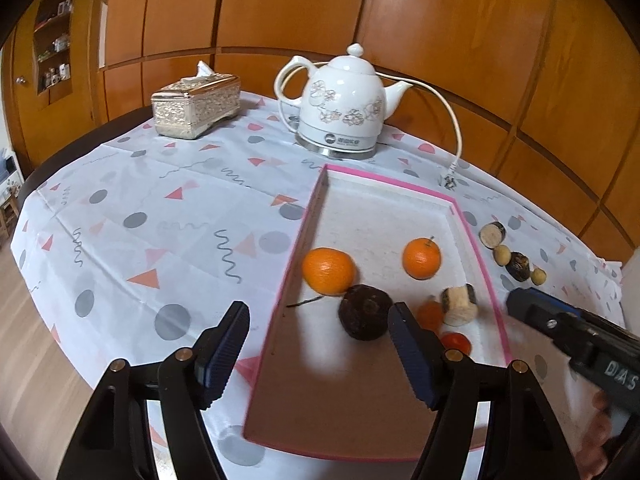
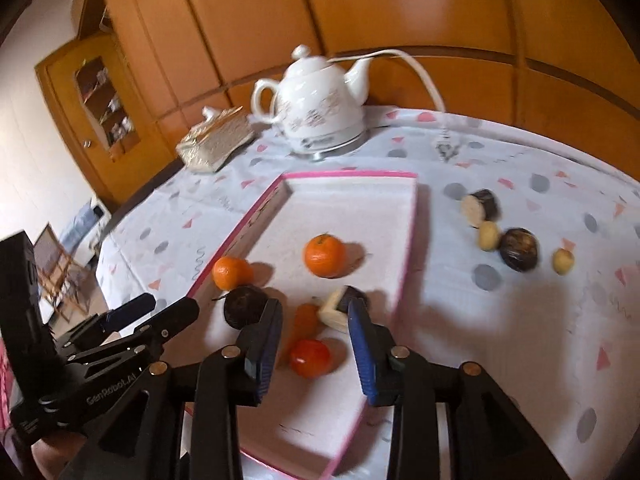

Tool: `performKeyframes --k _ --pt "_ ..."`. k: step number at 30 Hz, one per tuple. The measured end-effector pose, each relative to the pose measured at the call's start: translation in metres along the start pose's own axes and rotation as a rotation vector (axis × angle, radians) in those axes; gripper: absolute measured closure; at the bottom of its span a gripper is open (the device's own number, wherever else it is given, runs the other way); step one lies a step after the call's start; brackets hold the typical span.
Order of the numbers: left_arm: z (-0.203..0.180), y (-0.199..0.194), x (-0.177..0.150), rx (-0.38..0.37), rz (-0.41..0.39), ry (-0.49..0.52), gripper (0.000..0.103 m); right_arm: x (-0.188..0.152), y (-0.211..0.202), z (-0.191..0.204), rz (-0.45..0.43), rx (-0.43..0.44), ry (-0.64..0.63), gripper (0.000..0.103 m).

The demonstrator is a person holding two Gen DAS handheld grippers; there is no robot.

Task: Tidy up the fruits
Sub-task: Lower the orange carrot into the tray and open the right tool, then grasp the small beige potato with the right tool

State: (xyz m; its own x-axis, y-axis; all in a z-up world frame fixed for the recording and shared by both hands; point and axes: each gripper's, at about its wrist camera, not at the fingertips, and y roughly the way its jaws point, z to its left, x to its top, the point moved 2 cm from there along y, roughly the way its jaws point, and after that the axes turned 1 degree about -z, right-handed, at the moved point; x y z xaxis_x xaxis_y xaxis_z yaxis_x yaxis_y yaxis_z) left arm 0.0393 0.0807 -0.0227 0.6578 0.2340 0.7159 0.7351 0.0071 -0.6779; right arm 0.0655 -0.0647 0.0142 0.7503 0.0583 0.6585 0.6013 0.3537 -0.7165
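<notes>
A pink-rimmed tray point(image 1: 384, 178) point(image 2: 348, 175) holds two oranges point(image 1: 329, 271) point(image 2: 325, 256), a dark round fruit point(image 1: 366, 316) point(image 2: 242, 306), a cut white chunk point(image 1: 460, 306) point(image 2: 336, 312), a small orange piece point(image 2: 304, 322) and a red tomato point(image 2: 310, 358). My left gripper point(image 1: 318, 312) stands open over the tray's near left rim, the dark fruit just ahead of its right finger. My right gripper point(image 2: 314, 310) hangs open above the orange piece and tomato, its pads touching neither. On the cloth right of the tray lie another cut chunk point(image 2: 478, 206), a dark fruit point(image 2: 519, 249) and two small yellow ones point(image 2: 489, 236).
A white floral kettle point(image 1: 340, 108) stands behind the tray, its cord and plug point(image 1: 448, 182) trailing to the right. A gold tissue box point(image 1: 196, 106) sits at the back left. The patterned tablecloth point(image 1: 160, 220) drops off at the left edge. Wooden panels form the back wall.
</notes>
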Motion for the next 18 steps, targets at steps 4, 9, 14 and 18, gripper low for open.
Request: performKeyframes --k 4,9,14,18 --pt "-0.015 -0.001 -0.001 -0.025 0.006 0.042 0.03 -0.009 -0.014 -0.041 -0.016 -0.088 0.104 0.068" --pt "-0.042 -0.005 0.004 -0.075 -0.011 0.106 0.03 -0.024 -0.027 -0.097 -0.012 -0.222 0.235 0.068" --pt "-0.069 -0.007 0.009 -0.147 -0.007 0.154 0.031 -0.03 -0.031 -0.134 -0.004 -0.306 0.306 0.068" --pt "-0.085 -0.004 0.008 -0.163 0.007 0.198 0.033 -0.031 -0.027 -0.156 0.002 -0.325 0.335 0.068"
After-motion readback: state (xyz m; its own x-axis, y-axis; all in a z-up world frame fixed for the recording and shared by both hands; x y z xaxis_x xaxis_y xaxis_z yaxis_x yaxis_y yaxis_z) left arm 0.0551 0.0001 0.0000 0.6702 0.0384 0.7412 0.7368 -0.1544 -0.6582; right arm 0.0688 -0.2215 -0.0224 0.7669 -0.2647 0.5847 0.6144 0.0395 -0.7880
